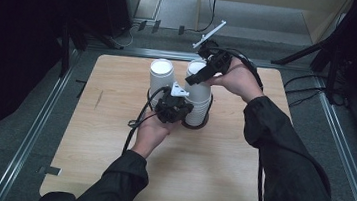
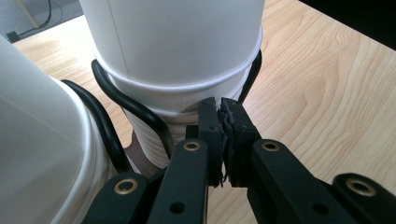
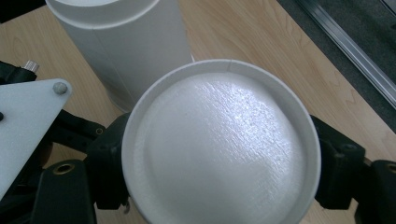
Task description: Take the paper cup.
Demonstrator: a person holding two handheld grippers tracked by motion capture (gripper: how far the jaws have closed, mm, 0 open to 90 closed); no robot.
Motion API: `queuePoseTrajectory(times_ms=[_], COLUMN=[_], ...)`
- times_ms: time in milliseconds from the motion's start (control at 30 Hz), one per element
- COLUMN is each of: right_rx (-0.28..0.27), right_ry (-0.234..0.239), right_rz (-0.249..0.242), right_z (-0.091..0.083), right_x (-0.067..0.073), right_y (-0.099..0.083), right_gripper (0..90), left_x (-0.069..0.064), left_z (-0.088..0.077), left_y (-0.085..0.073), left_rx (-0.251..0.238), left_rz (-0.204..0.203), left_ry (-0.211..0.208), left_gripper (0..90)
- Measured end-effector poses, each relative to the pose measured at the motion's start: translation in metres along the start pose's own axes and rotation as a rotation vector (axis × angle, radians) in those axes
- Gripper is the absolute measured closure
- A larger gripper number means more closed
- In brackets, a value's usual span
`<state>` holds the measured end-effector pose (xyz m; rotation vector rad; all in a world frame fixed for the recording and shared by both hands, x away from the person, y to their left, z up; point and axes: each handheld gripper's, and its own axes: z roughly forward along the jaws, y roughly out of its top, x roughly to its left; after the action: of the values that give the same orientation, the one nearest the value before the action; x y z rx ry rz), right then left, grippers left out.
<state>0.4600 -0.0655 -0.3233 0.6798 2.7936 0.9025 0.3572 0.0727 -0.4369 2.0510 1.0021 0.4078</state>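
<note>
1. High view: two stacks of white cups stand in a black wire holder (image 1: 201, 124) mid-desk (image 1: 109, 163); right gripper (image 1: 200, 75) straddles the top cup (image 1: 197, 71) of the right stack (image 1: 198, 105)
2. Left gripper view: left gripper (image 2: 219, 119) fingers pressed together at the holder, apparently steadying it
3. Right gripper view: fingers (image 3: 338, 168) flank the inverted top cup (image 3: 219, 144); contact cannot be told. Next move, by judgement: grip, lift straight up

Your left gripper (image 1: 178, 105) sits low with its jaws pinched together, while your right gripper (image 1: 204, 72) reaches in higher, angled down, jaws spread wide.
</note>
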Motion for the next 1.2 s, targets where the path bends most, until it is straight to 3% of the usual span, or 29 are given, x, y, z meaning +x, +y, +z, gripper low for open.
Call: queuePoseTrajectory(times_ms=[233, 500, 600, 1033, 1200], right_rx=[0.031, 0.001, -0.005, -0.055, -0.061], right_ry=[-0.016, 0.004, 0.008, 0.003, -0.002], right_rz=[-0.011, 0.004, 0.007, 0.007, -0.004], right_z=[-0.002, -0.018, -0.023, -0.077, -0.094], right_x=[0.002, 0.0, 0.0, 0.008, 0.013], right_y=[0.005, 0.01, 0.012, 0.028, 0.028], right_gripper=[23.8, 24.2, 24.2, 24.5, 24.6], left_x=[0.001, 0.003, 0.005, 0.01, 0.01], left_z=[0.0, -0.001, -0.002, -0.003, -0.003], left_y=[0.0, 0.0, 0.0, -0.001, -0.002], left_rx=[0.005, 0.011, 0.012, 0.021, 0.03], left_rz=[0.001, 0.002, -0.014, -0.016, -0.008], left_ry=[-0.003, -0.012, -0.025, -0.061, -0.054], left_gripper=[86.6, 83.1, 81.3, 71.5, 67.9])
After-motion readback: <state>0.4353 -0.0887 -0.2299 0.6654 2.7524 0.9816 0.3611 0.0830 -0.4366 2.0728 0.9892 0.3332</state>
